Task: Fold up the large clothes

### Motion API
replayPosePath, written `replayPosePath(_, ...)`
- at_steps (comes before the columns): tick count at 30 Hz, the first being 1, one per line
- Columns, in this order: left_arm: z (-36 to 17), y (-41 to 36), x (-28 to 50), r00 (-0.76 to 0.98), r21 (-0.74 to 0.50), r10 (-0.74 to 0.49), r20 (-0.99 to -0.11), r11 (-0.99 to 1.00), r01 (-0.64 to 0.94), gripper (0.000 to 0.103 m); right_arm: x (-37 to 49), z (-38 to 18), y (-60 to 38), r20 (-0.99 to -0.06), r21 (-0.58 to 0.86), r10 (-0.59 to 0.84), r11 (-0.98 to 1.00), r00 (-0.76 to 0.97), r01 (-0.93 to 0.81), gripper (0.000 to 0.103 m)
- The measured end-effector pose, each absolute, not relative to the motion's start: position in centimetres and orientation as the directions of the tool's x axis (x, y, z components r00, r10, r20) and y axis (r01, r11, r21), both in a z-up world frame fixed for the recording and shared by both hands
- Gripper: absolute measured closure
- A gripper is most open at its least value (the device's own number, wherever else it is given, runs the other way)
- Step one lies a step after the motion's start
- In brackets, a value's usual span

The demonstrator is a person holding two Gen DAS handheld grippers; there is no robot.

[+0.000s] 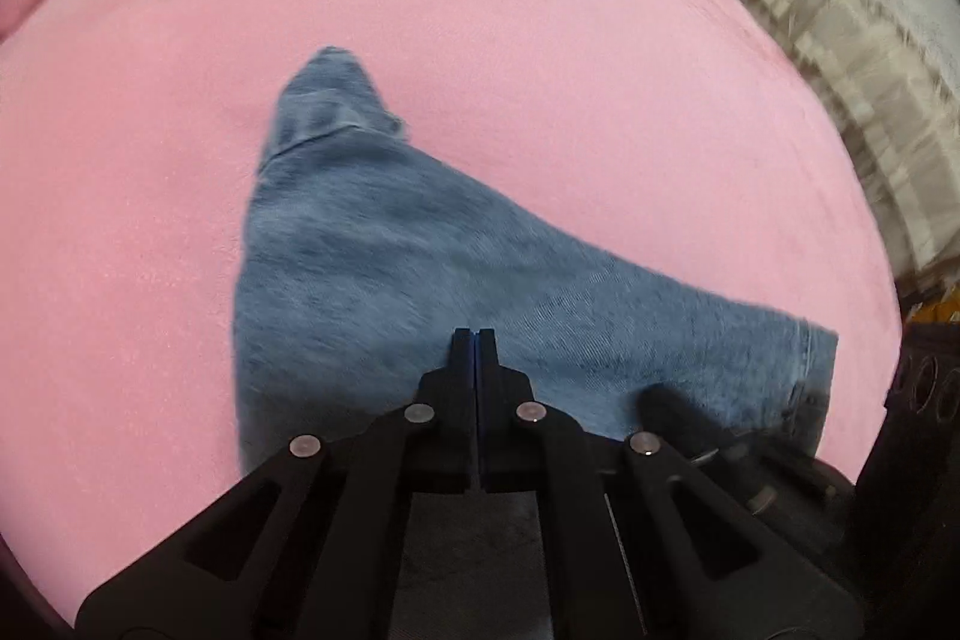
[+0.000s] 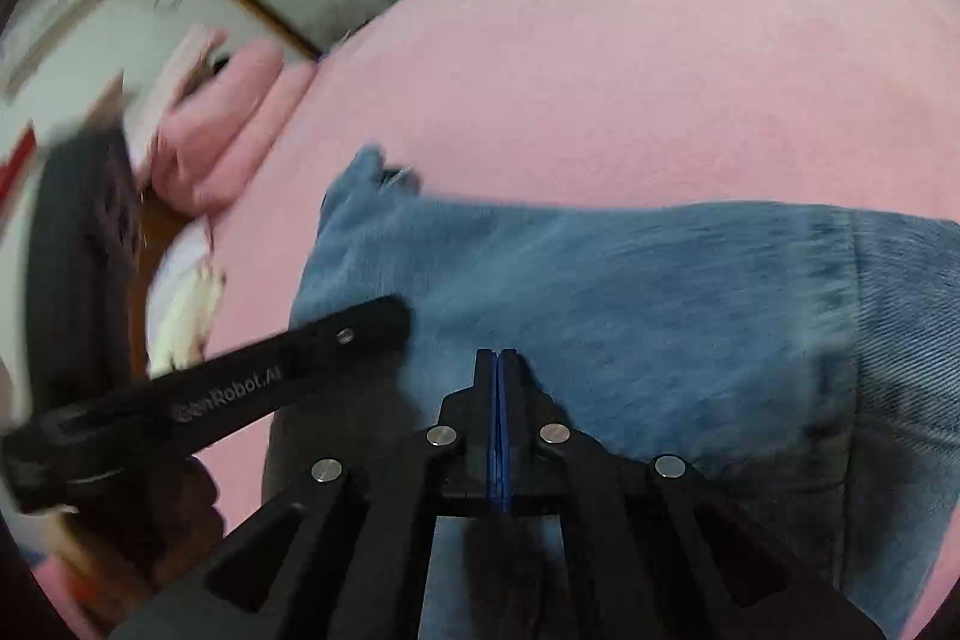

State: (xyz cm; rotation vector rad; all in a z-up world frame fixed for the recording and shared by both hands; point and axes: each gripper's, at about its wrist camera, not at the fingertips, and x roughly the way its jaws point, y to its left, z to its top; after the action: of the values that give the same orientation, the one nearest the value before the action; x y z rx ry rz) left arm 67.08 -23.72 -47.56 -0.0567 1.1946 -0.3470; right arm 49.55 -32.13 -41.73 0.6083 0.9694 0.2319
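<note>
The left gripper (image 1: 474,340) is closest in the left wrist view. Its two black fingers are pressed tight together, with a thin blue line between them. Nothing is pinched there. The tips hang over the jeans (image 1: 420,280).

The jeans are blue and lie flat on a pink blanket (image 1: 540,40). They are wide near the gripper and get narrow farther away, ending in a small point with a seam. On the right side a hem (image 1: 810,376) runs along the edge of the cloth. A dark, blurry piece of the other tool sits just beside that hem.

Past the jeans the blanket is bare and smooth. Far off on the right is a pale, fuzzy cloth (image 1: 840,40), too blurred to tell what it is.

In the right wrist view the right gripper (image 2: 497,355) is also pressed together and holds nothing. It sits over the jeans (image 2: 600,292) too. The left gripper (image 2: 336,346) pokes in from the left as a black bar with white letters, and its end lies over the jeans.

Farther back is more of the pink blanket (image 2: 600,70). A pink pillow (image 2: 228,118) lies at the far left edge, and beyond it is a wall.
</note>
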Motion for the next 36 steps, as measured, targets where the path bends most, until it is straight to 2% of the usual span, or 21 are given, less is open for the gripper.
replayPosePath(2, -47.6, -22.0, 67.5, 0.327, -0.291, -0.338, -0.882, 0.939, 0.186, 0.102, 49.0, -41.3, -33.6, -0.702, 0.541, 0.38, 0.834, 0.602, 0.104, 0.103)
replayPosePath(4, -46.7, -20.7, 67.3, 0.366, -0.278, -0.323, -0.873, 0.945, 0.171, 0.102, 48.1, -40.7, -34.8, -0.764, 0.368, 0.19, 0.913, 0.617, 0.175, 0.103)
replayPosePath(5, -46.5, -20.2, 67.2, 0.374, -0.273, -0.315, -0.872, 0.948, 0.162, 0.102, 48.3, -40.7, -36.1, -0.767, 0.342, 0.165, 0.923, 0.62, 0.178, 0.103)
replayPosePath(7, -46.0, -19.6, 67.0, 0.365, -0.293, -0.327, -0.872, 0.945, 0.148, 0.102, 48.5, -40.5, -37.2, -0.77, 0.391, 0.218, 0.904, 0.599, 0.174, 0.103)
replayPosePath(11, -45.0, -17.8, 65.0, 0.337, -0.265, -0.307, -0.89, 0.95, 0.165, 0.102, 47.3, -39.7, -37.2, -0.818, 0.298, 0.164, 0.94, 0.552, 0.163, 0.103)
replayPosePath(16, -43.9, -16.4, 60.4, 0.31, -0.265, -0.293, -0.904, 0.955, 0.13, 0.102, 45.4, -40.7, -36.4, -0.845, 0.325, 0.172, 0.917, 0.507, 0.231, 0.103)
replayPosePath(27, -44.9, -13.3, 48.2, 0.283, -0.282, -0.298, -0.912, 0.954, 0.098, 0.102, 33.8, -42.5, -33.6, -0.893, 0.285, 0.155, 0.921, 0.422, 0.264, 0.103)
replayPosePath(31, -44.9, -14.0, 47.8, 0.267, -0.213, -0.232, -0.935, 0.972, 0.1, 0.102, 31.8, -41.8, -33.8, -0.895, 0.332, 0.197, 0.893, 0.401, 0.302, 0.103)
replayPosePath(36, -43.7, -14.6, 46.6, 0.222, -0.141, -0.163, -0.961, 0.984, 0.113, 0.102, 31.4, -41.3, -32.2, -0.918, 0.319, 0.21, 0.896, 0.336, 0.31, 0.103)
